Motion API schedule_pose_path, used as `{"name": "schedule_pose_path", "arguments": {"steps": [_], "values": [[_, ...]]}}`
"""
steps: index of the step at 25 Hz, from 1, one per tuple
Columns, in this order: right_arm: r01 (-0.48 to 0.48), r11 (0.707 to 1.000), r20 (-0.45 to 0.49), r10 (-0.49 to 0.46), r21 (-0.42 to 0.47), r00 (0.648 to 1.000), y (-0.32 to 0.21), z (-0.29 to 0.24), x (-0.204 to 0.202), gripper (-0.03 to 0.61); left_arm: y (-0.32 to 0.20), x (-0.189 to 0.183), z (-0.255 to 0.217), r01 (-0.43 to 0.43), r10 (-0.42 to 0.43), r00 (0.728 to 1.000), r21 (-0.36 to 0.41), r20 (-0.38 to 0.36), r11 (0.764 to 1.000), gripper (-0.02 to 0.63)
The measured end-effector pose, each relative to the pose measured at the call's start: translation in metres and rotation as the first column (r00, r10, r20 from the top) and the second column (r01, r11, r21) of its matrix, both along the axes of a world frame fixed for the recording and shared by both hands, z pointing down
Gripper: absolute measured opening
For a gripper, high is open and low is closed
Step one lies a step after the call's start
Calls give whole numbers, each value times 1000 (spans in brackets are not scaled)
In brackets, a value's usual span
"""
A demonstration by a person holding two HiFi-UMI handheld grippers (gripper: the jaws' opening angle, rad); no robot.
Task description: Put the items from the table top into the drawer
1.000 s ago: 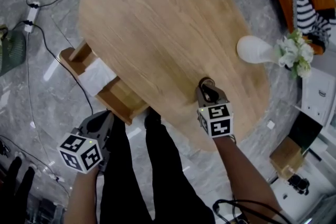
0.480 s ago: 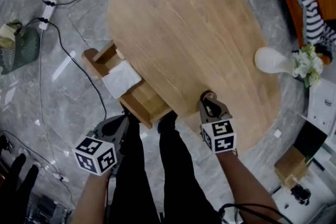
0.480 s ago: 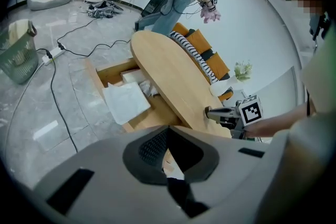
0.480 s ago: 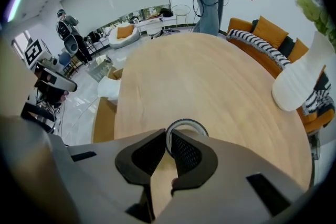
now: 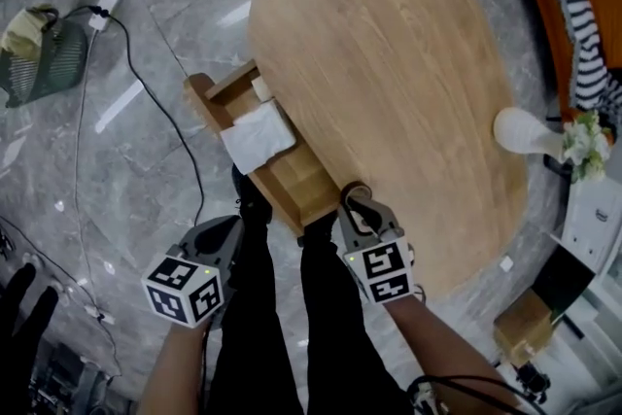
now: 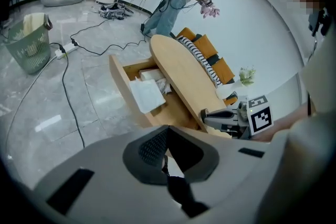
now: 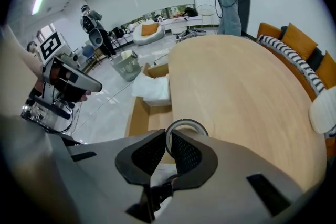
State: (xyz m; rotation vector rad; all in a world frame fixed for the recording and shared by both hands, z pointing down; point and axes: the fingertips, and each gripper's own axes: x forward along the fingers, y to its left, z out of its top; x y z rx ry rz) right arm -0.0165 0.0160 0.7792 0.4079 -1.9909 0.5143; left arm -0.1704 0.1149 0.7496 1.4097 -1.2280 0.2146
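No words, numbers or brand names are legible anywhere in these views. The only signs are black-and-white square code patterns on the white cubes of the left gripper and right gripper.

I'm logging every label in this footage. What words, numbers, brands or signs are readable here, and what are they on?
No readable words, numbers or brands anywhere.
Left marker cube on the left tongs: black-and-white square codes, no letters.
Right marker cube on the right tongs: the same kind of codes.
Roll of tape gripped by the right tongs: no print visible.
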Motion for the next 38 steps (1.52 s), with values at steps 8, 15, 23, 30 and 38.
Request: {"name": "schedule_pose_path", "arguments": {"steps": [8,15,23,30,38], "values": [[131,991,18,-130,-33,991,33,10,-50,55,19,-30,4,60,-60,998,0,15,998,0],[152,986,-30,-154,-61,988,43,44,-68,55,28,-47,11,50,-50,998,10,32,999,0],[104,987,-127,-119,-121,985,50,80,-54,66,41,-53,16,75,-75,997,-2,32,997,0],[115,984,-83,-127,-135,988,55,65,-52,95,45,-49,7,86,-86,995,2,45,996,0],[123,981,64,-115,-150,991,43,-12,-29,76,38,-20,-36,99,-101,992,26,74,995,0]]}}
